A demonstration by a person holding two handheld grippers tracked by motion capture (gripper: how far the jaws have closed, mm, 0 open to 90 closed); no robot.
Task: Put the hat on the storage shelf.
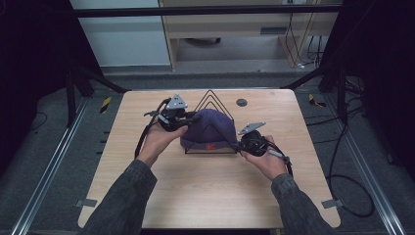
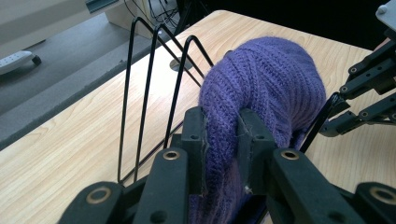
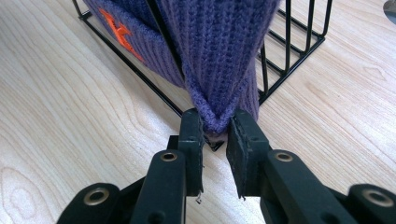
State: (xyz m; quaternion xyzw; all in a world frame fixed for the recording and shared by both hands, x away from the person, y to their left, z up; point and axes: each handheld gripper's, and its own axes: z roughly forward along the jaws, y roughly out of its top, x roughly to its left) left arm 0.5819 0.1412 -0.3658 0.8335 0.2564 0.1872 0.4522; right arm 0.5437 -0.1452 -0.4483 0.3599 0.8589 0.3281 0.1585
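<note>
Left gripper [image 1: 188,118] sits at the left flank of the purple knit beanie [image 1: 211,128]; in the left gripper view its jaws pinch a thick fold of the knit [image 2: 223,140]. The beanie is draped over a black wire rack [image 1: 209,100] near the centre of the wooden table [image 1: 205,196], orange mark [image 1: 211,147] on the cuff facing the person. Right gripper [image 1: 241,142] sits at the beanie's right lower edge; in the right gripper view its jaws clamp a corner of the cuff [image 3: 215,122], just above the tabletop.
</note>
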